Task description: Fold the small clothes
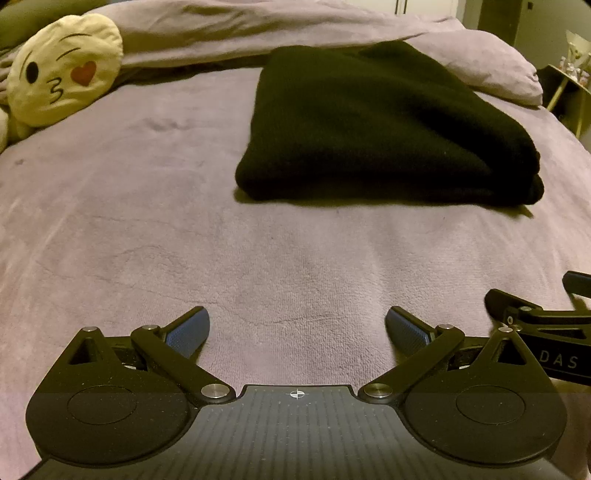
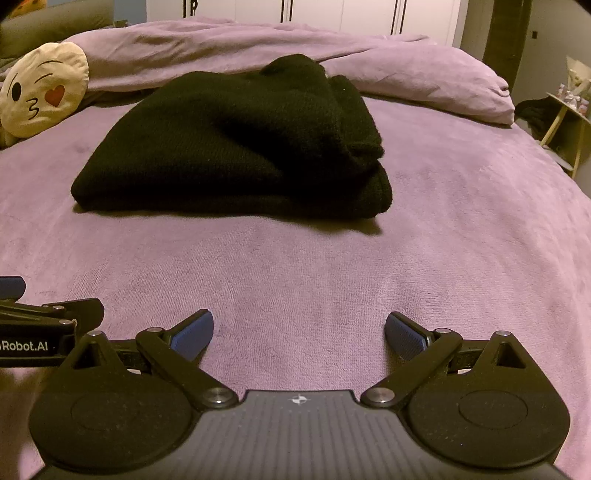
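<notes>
**Folded garment on the bed, both grippers empty**

We see a black knitted garment [image 1: 388,125] lying folded on the purple fleece bed cover [image 1: 147,221], well ahead of both tools. The left gripper [image 1: 297,330] has its jaws wide apart and holds nothing; the right gripper [image 2: 298,332] stands the same, spread and empty above the cover.

From the left wrist view the garment sits to the right, and part of the right gripper shows at the right edge. From the right wrist view the garment [image 2: 236,147] sits left of centre, and its layered edges on the right side are visible. A round yellow kissing-face cushion [image 1: 62,70] rests far left, beside the crumpled purple blanket [image 1: 258,29]. Only the right wrist view shows white cupboard doors [image 2: 332,14] behind.
</notes>
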### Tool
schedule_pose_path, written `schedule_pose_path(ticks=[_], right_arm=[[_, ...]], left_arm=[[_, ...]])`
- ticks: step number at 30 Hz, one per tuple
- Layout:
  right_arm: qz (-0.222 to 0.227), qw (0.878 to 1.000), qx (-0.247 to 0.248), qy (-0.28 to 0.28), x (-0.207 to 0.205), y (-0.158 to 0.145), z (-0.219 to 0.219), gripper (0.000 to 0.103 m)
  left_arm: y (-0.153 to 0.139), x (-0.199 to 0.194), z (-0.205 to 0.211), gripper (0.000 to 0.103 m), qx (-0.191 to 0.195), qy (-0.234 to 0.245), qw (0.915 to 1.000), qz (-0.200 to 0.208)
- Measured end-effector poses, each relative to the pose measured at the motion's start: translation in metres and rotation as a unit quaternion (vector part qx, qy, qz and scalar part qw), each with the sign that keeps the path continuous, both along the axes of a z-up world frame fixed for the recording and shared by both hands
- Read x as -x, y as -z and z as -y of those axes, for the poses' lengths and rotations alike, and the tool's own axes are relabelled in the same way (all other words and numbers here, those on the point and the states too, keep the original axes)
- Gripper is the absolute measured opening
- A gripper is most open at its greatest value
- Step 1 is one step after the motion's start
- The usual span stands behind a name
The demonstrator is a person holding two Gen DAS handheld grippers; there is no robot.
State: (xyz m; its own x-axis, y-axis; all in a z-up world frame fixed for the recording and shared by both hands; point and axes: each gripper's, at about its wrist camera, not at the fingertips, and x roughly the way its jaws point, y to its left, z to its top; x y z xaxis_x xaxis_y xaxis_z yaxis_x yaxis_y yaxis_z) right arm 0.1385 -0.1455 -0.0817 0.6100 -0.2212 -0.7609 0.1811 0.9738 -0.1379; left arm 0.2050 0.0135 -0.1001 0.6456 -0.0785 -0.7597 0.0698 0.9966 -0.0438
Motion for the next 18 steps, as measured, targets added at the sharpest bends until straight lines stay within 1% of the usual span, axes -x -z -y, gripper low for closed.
schedule_pose_path(ticks=[18], right_arm=[[-0.002,1.0,0.0,-0.003,0.0002,0.0009,0.0019,0.099]], left_arm=[[0.0002,-0.0006,0.0008,0.103,0.001,-0.001,1.0,-0.003]])
